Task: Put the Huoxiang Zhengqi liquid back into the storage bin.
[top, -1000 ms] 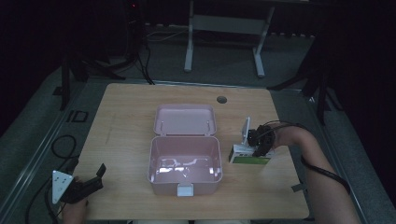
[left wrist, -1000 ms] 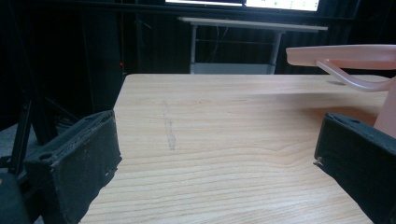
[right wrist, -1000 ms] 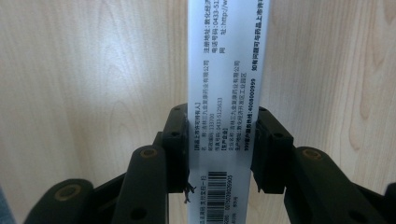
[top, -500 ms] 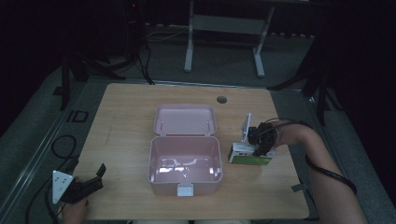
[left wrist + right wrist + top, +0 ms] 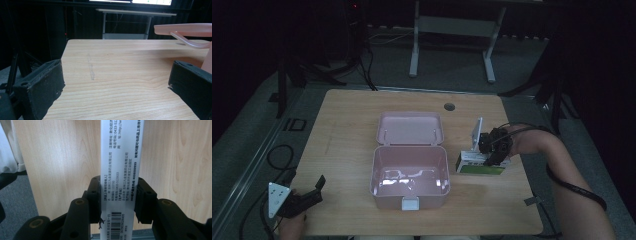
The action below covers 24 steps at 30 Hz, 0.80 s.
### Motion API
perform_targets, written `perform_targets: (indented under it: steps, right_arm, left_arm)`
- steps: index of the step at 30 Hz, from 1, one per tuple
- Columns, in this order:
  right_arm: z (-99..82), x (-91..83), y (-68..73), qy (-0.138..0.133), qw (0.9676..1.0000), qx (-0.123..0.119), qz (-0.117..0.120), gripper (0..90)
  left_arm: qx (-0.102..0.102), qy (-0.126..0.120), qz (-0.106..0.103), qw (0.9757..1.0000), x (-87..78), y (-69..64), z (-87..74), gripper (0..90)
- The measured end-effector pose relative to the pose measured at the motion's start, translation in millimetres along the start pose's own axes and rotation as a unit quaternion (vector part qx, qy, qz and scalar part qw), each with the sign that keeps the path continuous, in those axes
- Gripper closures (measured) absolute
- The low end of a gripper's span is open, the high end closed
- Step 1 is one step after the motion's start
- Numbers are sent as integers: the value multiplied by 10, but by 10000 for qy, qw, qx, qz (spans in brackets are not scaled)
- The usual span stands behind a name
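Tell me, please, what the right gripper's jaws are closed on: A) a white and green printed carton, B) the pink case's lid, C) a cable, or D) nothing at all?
A: in the right gripper view the right gripper has both jaws pressed against the sides of the carton, and the high view shows it on that carton to the right of the open pink case.

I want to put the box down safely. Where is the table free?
Bare wood lies left of the open pink plastic case, and behind its lid near the round table hole. Crowded: right of the case, where the right tool holds the green-white carton.
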State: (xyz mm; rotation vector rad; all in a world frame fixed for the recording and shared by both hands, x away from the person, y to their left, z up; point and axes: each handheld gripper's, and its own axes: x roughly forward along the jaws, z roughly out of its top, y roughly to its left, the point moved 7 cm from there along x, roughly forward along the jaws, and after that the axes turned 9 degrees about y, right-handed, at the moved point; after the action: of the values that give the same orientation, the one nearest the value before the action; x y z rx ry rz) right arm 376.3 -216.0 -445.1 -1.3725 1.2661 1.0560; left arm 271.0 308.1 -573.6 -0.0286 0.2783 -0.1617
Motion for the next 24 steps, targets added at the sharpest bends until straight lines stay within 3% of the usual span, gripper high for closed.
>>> perform_targets:
  steps: [15,24]
  right_arm:
    - [28,-475,86,-5,9998,132,-127,624]
    - [192,-711,163,-58,9999,-17,-147,624]
  left_arm:
    - [-10,2,-1,10000,0,0,0,3]
    - [-1,22,-3,10000,3,0,0,3]
